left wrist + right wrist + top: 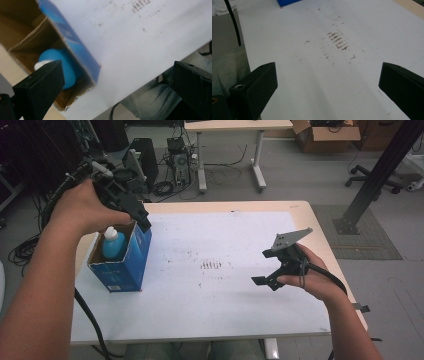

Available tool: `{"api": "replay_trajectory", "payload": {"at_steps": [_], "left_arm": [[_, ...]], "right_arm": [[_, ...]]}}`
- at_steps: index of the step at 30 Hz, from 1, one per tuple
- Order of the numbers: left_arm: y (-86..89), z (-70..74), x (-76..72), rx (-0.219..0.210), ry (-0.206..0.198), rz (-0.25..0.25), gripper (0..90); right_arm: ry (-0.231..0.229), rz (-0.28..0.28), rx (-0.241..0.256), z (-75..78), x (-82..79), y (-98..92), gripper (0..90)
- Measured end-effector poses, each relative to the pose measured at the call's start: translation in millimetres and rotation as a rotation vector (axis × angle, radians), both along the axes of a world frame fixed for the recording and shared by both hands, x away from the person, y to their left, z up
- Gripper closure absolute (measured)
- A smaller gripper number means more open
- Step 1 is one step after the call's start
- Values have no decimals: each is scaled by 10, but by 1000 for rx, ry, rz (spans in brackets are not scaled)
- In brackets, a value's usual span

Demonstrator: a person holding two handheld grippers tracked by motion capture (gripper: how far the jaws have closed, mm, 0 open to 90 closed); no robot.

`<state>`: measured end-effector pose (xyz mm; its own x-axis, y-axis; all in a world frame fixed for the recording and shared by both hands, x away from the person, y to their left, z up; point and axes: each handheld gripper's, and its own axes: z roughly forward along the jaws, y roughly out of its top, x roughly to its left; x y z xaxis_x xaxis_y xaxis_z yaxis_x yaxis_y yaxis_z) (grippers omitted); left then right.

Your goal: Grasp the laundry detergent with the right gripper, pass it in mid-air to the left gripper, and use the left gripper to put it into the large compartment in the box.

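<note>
You are holding your left gripper (135, 212) wide open over the blue box (122, 265) with the blue bottle (113, 244) inside. Your right gripper (267, 270) is hanging open above the white mat (220, 285).

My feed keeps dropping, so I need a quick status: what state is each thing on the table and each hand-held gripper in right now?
Blue box: upright on the table, top open.
Blue bottle: standing inside the box, white cap on.
Left hand-held gripper: jaws open, above the box's open top, holding nothing.
Right hand-held gripper: jaws open, empty, over the white sheet.
White sheet: lying flat, marked with dark smudges near its middle.
</note>
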<state>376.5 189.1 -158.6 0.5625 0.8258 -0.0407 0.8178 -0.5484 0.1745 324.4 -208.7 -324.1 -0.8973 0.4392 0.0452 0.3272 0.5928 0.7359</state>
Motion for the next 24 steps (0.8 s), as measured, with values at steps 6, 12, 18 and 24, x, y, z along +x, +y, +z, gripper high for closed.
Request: {"api": "replay_trajectory", "payload": {"at_steps": [6,12,18,24], "left_arm": [[-239,77,-99,12,-8,-171,2],[-398,102,-175,4,-13,-321,2],[-557,39,-266,17,-10,-464,3],[-778,-162,-292,48,46,-588,2]], "right_arm": [[-6,4,-35,127,10,12,24],[-12,15,-83,259,15,39,24],[-19,45,-118,354,23,85,24],[2,81,-166,360,75,116,26]]}}
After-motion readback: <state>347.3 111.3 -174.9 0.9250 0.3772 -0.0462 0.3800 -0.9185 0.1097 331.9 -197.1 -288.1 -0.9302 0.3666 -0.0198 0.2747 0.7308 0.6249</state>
